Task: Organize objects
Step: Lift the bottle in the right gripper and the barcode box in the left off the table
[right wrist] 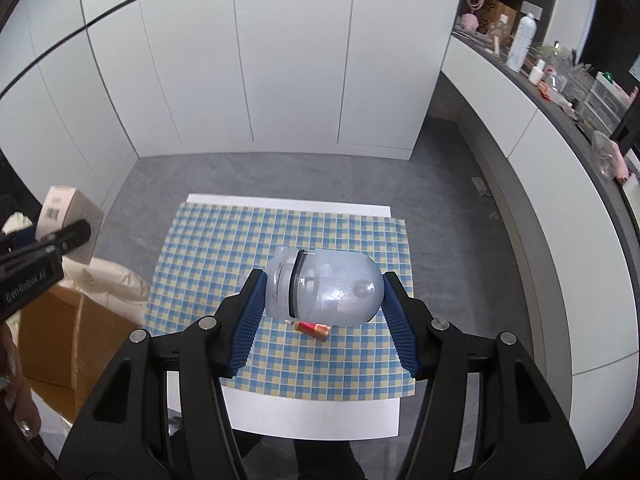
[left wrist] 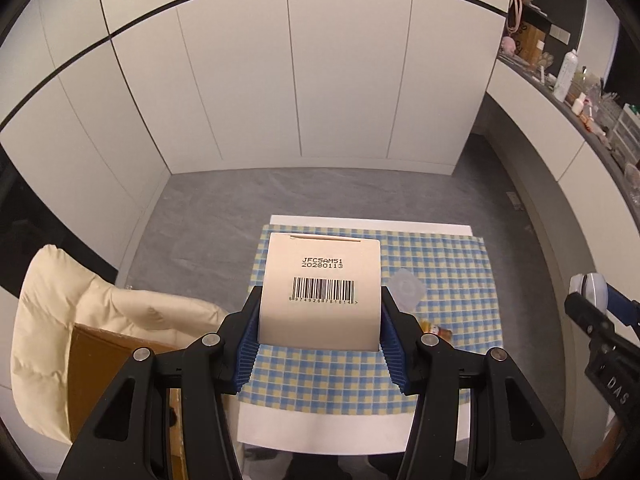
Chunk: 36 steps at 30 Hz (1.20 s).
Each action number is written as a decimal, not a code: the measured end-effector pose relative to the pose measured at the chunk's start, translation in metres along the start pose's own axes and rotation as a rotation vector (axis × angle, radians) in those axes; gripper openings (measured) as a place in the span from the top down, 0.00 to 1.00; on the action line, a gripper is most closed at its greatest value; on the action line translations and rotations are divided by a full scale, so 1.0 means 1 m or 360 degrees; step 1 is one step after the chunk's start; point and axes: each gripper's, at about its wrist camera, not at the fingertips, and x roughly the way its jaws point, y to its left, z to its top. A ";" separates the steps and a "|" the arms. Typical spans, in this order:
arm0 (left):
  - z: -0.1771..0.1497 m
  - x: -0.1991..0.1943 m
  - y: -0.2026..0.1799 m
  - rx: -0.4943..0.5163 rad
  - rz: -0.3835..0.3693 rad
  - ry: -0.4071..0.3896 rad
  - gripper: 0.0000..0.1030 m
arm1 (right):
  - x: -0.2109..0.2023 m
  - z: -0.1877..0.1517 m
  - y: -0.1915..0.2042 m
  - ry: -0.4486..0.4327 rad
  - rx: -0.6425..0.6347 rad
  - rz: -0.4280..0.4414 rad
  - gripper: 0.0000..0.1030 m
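Left claw [left wrist: 320, 320]: clamped on a pale carton [left wrist: 320, 292], blue ribbed pads pressed to its two side faces, barcode end toward the lens. Carton is carried in the air above the checked cloth [left wrist: 448, 264], clear of it. Right claw [right wrist: 322, 304]: clamped across a translucent domed container [right wrist: 324, 286] with a dark band round it, lying sideways between the pads; the left pad plainly touches, the right pad meets the rounded end. It too hangs above the cloth, not resting.

Left on the tabletop [right wrist: 312, 420]: a small red-and-gold tube [right wrist: 314, 330] lying flat on the cloth, just under the domed container in the right wrist view. A faint round clear thing [left wrist: 406, 288] on the cloth to the carton's right; can't make out what it is.

Step in hand, as I read it: both items picked up and in carry, destination not yet reached. A brown cardboard box [right wrist: 68, 344] stands off the left edge of the tabletop, beside a cream padded cushion [left wrist: 60, 320] — likely drop point, but that's a guess.

Next move calls for: swing each load over its target, keep grips firm (dome is smooth, may slip), lower before releasing. Tube remains to collect.
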 end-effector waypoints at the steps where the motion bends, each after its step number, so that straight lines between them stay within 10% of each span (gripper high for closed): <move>1: 0.000 -0.003 0.000 -0.0004 -0.0005 0.0000 0.48 | -0.004 0.002 -0.001 -0.0006 0.0011 0.0004 0.41; 36: -0.085 -0.067 -0.004 0.0063 -0.0092 -0.0078 0.48 | -0.053 -0.073 0.010 -0.0113 -0.0090 0.0041 0.41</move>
